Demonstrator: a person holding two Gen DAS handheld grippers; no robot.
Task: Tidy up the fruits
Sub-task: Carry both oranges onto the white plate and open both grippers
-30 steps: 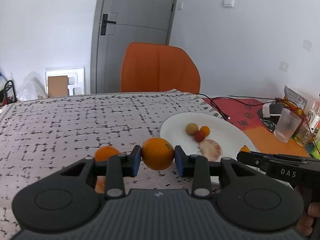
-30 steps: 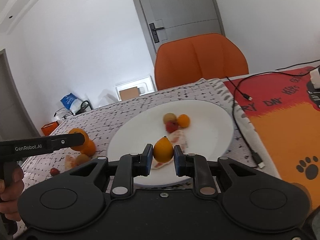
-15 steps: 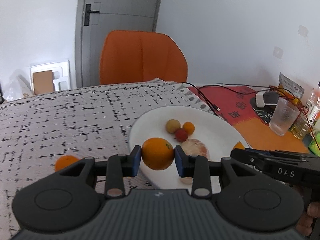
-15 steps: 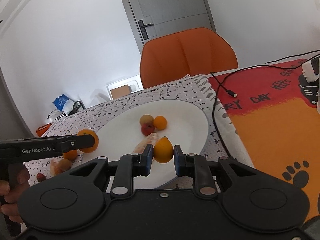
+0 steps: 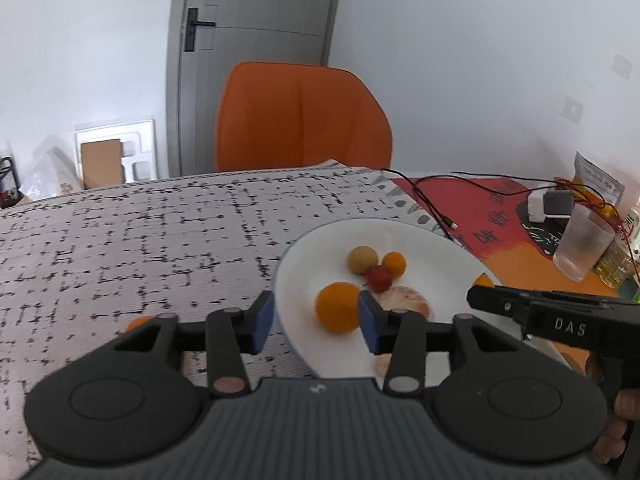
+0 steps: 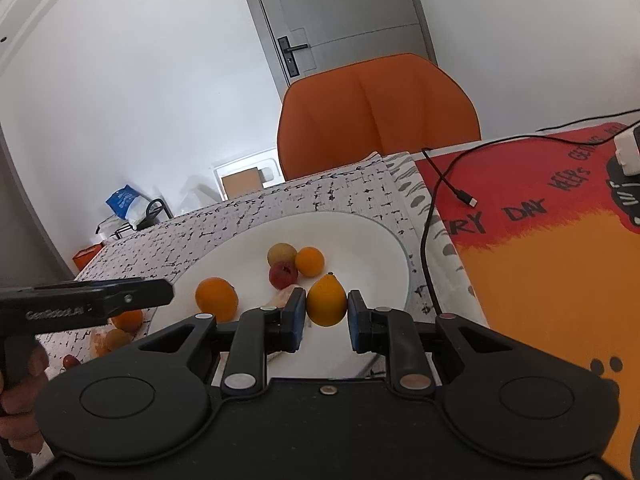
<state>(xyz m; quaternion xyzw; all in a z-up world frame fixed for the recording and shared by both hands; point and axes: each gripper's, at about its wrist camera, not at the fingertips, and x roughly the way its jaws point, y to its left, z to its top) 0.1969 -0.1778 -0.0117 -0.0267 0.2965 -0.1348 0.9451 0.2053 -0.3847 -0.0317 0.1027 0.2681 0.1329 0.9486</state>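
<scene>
The left wrist view takes in the right end of the table: a clear glass, a white charger block and a bottle, none of which reach the right wrist view. The right wrist view alone shows the fruit left on the patterned cloth near the left of the plate: an orange, a pale piece and a small red fruit.

The left gripper has its jaws opening; the orange sits between the blue pads but is clear of the left pad, resting on the near-left part of the white plate. In the right wrist view this orange lies on the plate just right of the left gripper's tip.

The right gripper is pressed together on a small pointed yellow-orange citrus, pinching it over the near part of the plate. Farther on the plate sit a tan fruit, a small orange and a red fruit, touching one another.
</scene>
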